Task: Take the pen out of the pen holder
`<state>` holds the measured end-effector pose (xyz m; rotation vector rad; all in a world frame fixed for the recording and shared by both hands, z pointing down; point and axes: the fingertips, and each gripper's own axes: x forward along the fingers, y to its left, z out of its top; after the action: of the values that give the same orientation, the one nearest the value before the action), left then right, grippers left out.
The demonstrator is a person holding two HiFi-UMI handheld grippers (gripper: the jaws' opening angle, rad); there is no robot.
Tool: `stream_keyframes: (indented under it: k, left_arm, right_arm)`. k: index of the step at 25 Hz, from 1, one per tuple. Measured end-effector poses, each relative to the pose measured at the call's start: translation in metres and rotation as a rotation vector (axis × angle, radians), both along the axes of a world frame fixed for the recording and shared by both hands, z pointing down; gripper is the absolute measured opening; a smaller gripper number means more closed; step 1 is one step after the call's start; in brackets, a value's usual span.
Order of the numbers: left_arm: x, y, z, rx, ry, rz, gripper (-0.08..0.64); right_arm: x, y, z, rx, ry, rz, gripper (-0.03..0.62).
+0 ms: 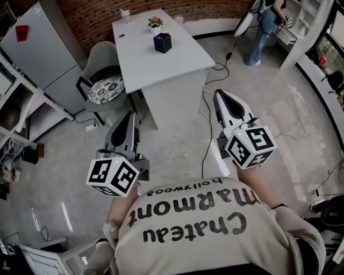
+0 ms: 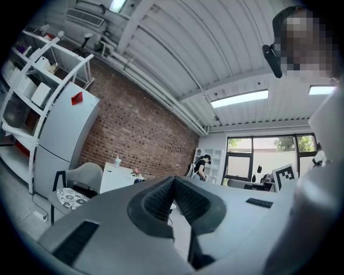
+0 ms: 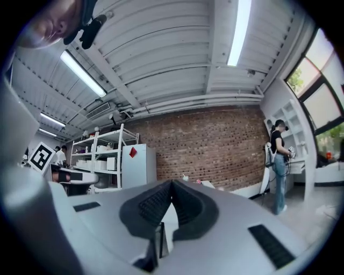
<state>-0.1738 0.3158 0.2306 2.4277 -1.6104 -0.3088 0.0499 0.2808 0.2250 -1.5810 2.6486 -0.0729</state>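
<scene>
Materials first. The pen holder (image 1: 163, 42) is a small dark boxy cup. It stands near the far end of a white, smooth-topped rectangular table (image 1: 161, 64), just beside a little potted flower (image 1: 155, 22). Whatever pens are in it are too small for me to make out from here. A pale bottle (image 1: 125, 15) stands at the table's far edge. A grey shell chair (image 1: 105, 80) with a round patterned cushion is tucked in at the table's left side.

The room has a glossy grey floor (image 1: 177, 129) with thin cables (image 1: 183, 147) snaking across it and a red brick wall (image 3: 215, 145). There's also a tall pale grey fridge (image 1: 37, 48), and a person (image 1: 263, 24) stands off in the far right corner.

I'm holding both tools level in front of my chest, well short of the table. On my left gripper (image 1: 130, 115) the ribbed black fingers (image 2: 158, 201) are pressed together at the tips with nothing between them. The right gripper (image 1: 220, 94) is the same, with its fingers (image 3: 153, 204) fully closed and empty. Each one carries a cube with square markers (image 1: 113, 176) at the back.
</scene>
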Motion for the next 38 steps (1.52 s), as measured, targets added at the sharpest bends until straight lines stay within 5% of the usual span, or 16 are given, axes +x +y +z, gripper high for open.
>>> stream_keyframes:
  k: [11,21,38]
  left_arm:
    - [0.018,-0.027,0.029,-0.065,-0.024,0.125,0.002]
    - [0.031,-0.106,0.03,-0.086,-0.01,0.072,0.002]
    - [0.109,-0.239,0.014,-0.042,0.018,-0.048,0.002]
  right_arm:
    - [0.005,-0.02,0.032,-0.09,0.004,0.065,0.003]
    - [0.012,-0.112,0.029,-0.073,-0.042,-0.008,0.003]
    - [0.078,-0.267,0.017,-0.072,-0.041,-0.165,0.003]
